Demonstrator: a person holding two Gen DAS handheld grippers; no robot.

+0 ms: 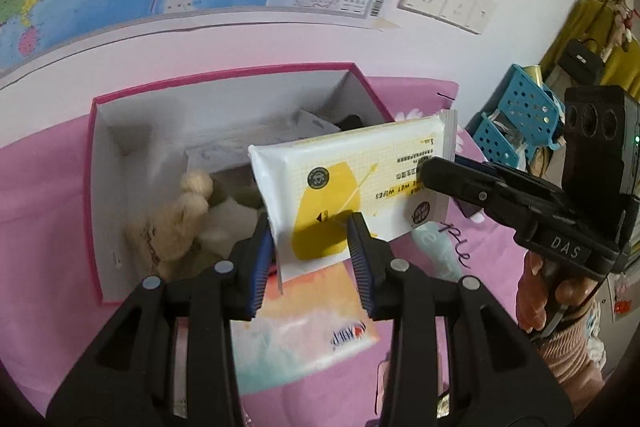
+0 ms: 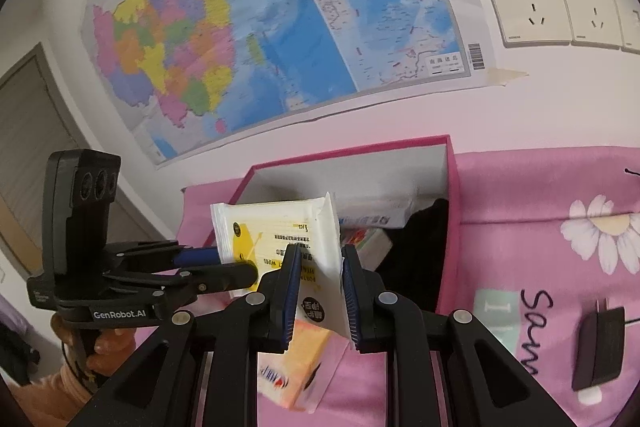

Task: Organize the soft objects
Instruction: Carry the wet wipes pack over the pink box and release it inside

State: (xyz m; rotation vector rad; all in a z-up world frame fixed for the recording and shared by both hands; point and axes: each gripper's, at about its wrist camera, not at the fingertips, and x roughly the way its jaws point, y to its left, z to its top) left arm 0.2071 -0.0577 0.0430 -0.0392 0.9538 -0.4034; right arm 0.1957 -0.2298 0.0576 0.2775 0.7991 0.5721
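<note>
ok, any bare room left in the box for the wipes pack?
Box: bare along its left wall and back-left corner. Front is crowded by plush toys, the right end by a black item and cartons. Wipes pack hangs over the middle.

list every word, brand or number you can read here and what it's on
"WET WIPES" – upside down on the wipes pack
"DAS" – right tongs body
"GenRobot.AI" – left tongs body
"SIEMENS" – probably, tiny, on the socket
"ple" / "Sam" – handwriting on the pink cloth
Tissue pack logo: blurred, unreadable
Map labels, barcode, small print on the wipes: too small
</note>
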